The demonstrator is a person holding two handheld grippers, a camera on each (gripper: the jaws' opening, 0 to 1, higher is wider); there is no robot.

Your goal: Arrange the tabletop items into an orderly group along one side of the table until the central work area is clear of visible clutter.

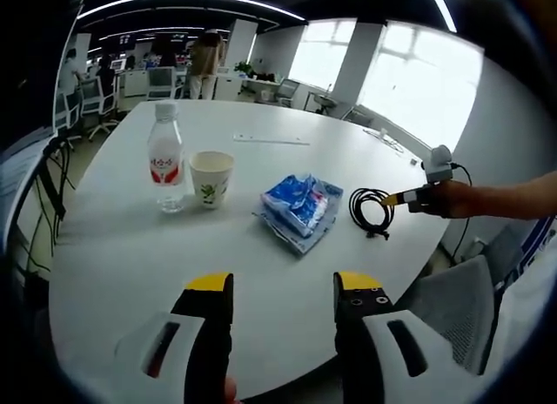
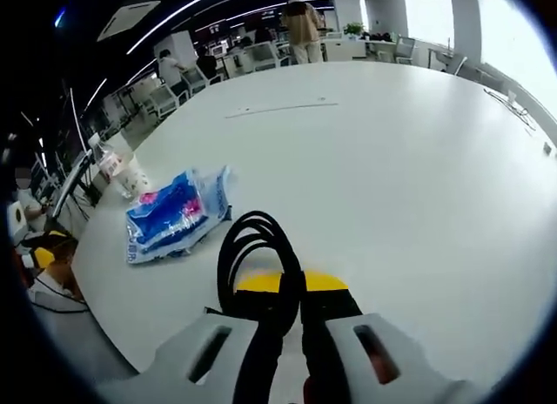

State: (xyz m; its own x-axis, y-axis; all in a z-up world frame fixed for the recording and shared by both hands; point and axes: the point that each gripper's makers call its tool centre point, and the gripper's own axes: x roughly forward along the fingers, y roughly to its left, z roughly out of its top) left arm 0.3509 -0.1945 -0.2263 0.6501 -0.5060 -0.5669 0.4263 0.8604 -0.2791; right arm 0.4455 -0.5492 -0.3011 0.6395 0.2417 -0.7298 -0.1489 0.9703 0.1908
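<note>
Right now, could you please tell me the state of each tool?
Left tool: open, holding nothing.
Right tool: closed on the cable.

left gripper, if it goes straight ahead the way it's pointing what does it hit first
Probably the blue packet: it lies beyond the left gripper, slightly right of centre, with bare table before it. Depth is hard to judge.

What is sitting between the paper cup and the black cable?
The blue packet lies between the paper cup and the black cable, seen in the left gripper view.
</note>
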